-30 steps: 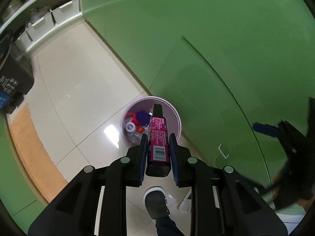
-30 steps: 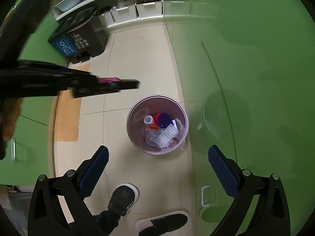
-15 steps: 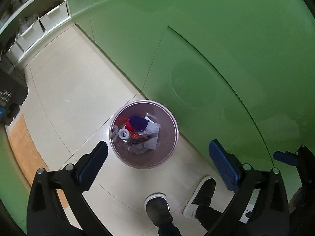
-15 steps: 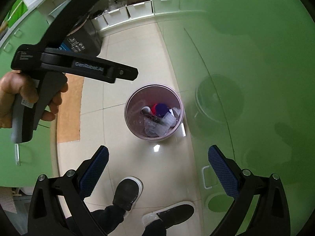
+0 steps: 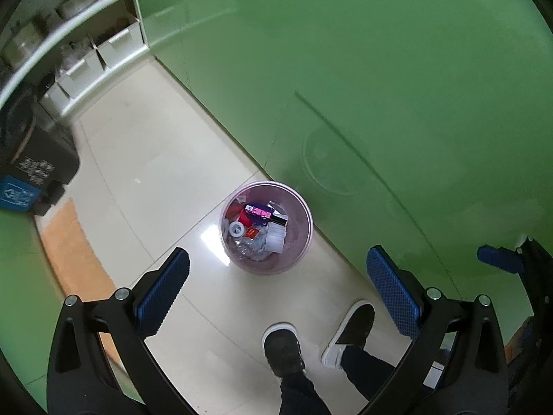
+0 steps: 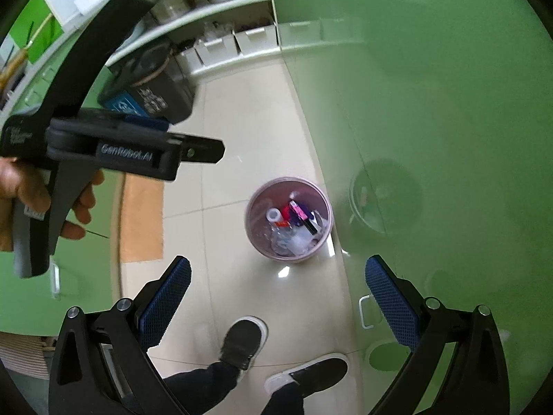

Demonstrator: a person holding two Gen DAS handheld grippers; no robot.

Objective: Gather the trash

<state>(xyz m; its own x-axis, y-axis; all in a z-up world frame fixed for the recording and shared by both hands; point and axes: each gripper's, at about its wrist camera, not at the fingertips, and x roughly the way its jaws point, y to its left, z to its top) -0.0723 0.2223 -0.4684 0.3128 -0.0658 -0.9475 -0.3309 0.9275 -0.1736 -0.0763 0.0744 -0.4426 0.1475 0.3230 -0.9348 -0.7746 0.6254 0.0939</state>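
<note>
A translucent pink trash bin [image 5: 306, 242] stands on the tiled floor beside a green cabinet. Inside it lie a magenta box [image 5: 257, 211], a white tape roll [image 5: 236, 230], crumpled plastic and other rubbish. High above the bin, my left gripper [image 5: 276, 259] is open and holds nothing. The right wrist view shows the same bin [image 6: 249, 214] with the magenta box [image 6: 299, 212] in it. My right gripper [image 6: 276, 265] is open and empty too. The left gripper [image 6: 193, 141] shows side-on at the left, held by a hand [image 6: 20, 190].
A black bin with a blue label [image 5: 34, 169] [image 6: 148, 93] stands by shelves of white boxes [image 6: 242, 45]. An orange mat [image 5: 72, 252] lies left of the pink bin. The person's shoes [image 5: 283, 346] [image 6: 242, 342] stand near it. The green cabinet [image 5: 380, 69] fills the right.
The left gripper opened and the magenta box fell into the bin. Both grippers rose, so the bin looks smaller and farther below.
</note>
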